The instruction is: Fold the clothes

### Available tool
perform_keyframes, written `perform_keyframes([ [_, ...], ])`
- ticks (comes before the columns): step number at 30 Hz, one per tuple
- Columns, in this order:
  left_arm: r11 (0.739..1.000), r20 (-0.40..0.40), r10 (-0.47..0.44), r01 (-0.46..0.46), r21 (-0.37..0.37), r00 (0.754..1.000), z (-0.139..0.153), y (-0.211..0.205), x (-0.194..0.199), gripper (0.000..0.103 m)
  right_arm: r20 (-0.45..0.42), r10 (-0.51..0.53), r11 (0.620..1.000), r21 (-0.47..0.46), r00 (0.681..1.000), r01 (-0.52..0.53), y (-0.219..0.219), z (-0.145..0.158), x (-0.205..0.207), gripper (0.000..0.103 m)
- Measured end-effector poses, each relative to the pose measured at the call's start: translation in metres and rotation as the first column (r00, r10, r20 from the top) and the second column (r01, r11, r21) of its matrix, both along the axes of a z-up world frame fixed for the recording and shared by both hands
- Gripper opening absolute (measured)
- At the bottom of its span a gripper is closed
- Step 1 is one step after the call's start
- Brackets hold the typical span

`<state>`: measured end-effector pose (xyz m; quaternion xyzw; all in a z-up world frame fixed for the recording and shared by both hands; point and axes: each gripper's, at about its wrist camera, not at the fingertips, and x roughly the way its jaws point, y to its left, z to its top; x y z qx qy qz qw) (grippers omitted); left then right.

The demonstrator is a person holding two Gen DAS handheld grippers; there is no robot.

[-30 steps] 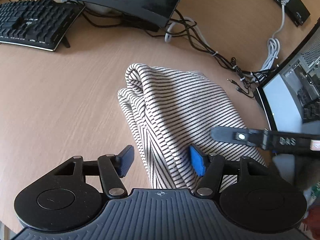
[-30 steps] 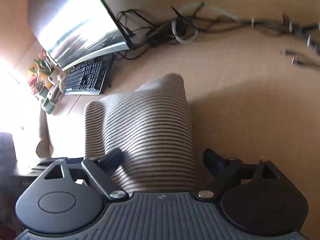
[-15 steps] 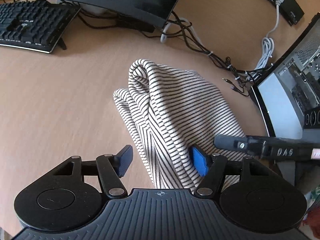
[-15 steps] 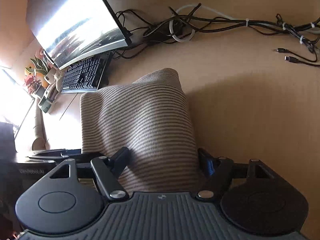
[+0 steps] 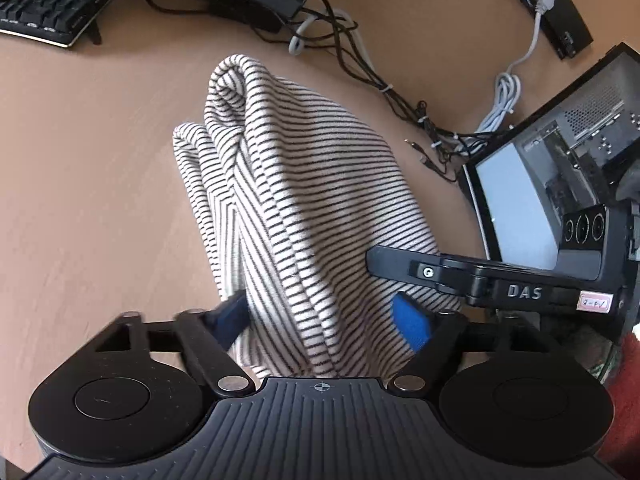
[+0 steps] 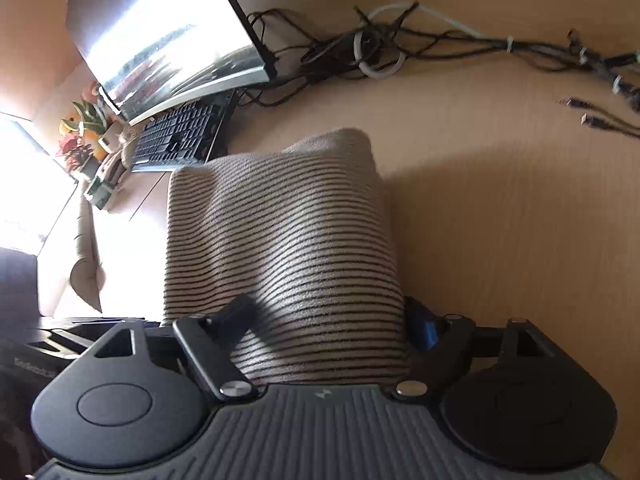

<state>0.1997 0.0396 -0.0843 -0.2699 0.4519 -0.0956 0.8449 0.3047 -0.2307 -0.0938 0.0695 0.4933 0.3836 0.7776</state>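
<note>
Squaring the fold, left wrist view: left gripper fingers fairly wide, straddling the near end of the striped garment; no firm pinch visible. Best to gather all layers before closing.
Garment place, left view: on the table, folded into a narrow bundle.
Long axis, left view: from the fingers away toward the cables; rolled end far.
Fingers, right wrist view: right gripper opening, cloth filling the gap.
Axis, right view: straight ahead, stripes crosswise. Worth keeping both hands level, edges aligned.

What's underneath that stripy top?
The striped top lies folded on the wooden desk, which shows all around it. Anything beneath the folds is covered, so I cannot tell.
</note>
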Motion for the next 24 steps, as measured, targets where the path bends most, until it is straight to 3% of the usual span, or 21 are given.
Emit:
perform_keyframes([
  [2,0.999,0.006,0.007,-0.007,0.037,1.000,0.001,0.002,-0.003,0.051,-0.028,0.013,1.000,0.018,1.000,-0.012,0.000,-0.005,0.001,0.086],
  [5,0.999,0.023,0.046,-0.046,-0.020,0.999,-0.003,0.013,-0.015,0.043,-0.047,0.044,0.999,0.022,0.998,-0.043,0.011,-0.006,-0.001,0.086],
  [9,0.997,0.042,0.077,-0.076,-0.027,0.996,-0.001,0.036,-0.027,0.041,-0.041,0.105,0.994,0.046,0.994,-0.103,0.038,0.002,-0.005,0.073],
  [17,0.984,0.053,0.181,-0.180,-0.009,0.982,-0.002,0.108,-0.037,0.041,0.004,0.193,0.981,0.030,0.981,-0.193,0.127,0.005,-0.008,0.072],
  [24,0.980,0.069,0.199,-0.199,-0.003,0.978,-0.005,0.152,-0.026,0.041,0.037,0.215,0.977,0.012,0.976,-0.215,0.180,0.005,0.006,0.072],
])
